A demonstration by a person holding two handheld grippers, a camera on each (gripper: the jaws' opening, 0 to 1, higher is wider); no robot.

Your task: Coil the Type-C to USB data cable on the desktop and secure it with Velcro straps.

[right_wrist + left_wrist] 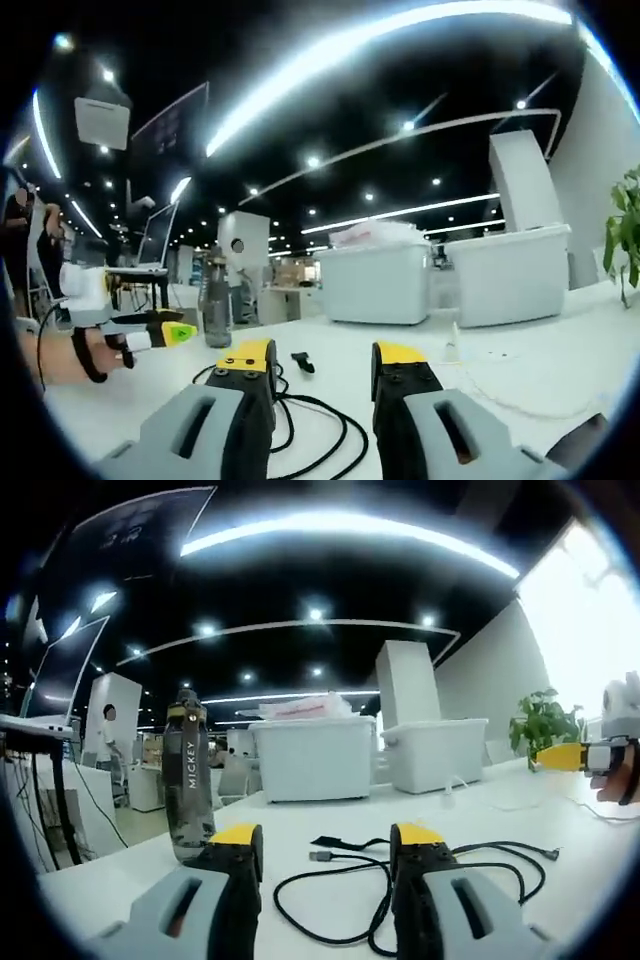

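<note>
- Both my grippers, left gripper (325,845) and right gripper (318,362), hover with jaws spread, holding nothing.
- Black data cable (345,892) sprawls loose on the white bench (520,825), Velcro strap (329,842) just beyond.
- Far bins (315,757) hold contents I cannot identify; a dark bottle (189,775) stands left.

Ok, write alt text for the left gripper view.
A black cable lies uncoiled in loose loops on a white desk, seen between the jaws of the open left claw, which holds nothing. A dark water bottle stands at left, a small black strap lies beyond the cable, two white bins sit behind, and the right claw enters at right.
</note>
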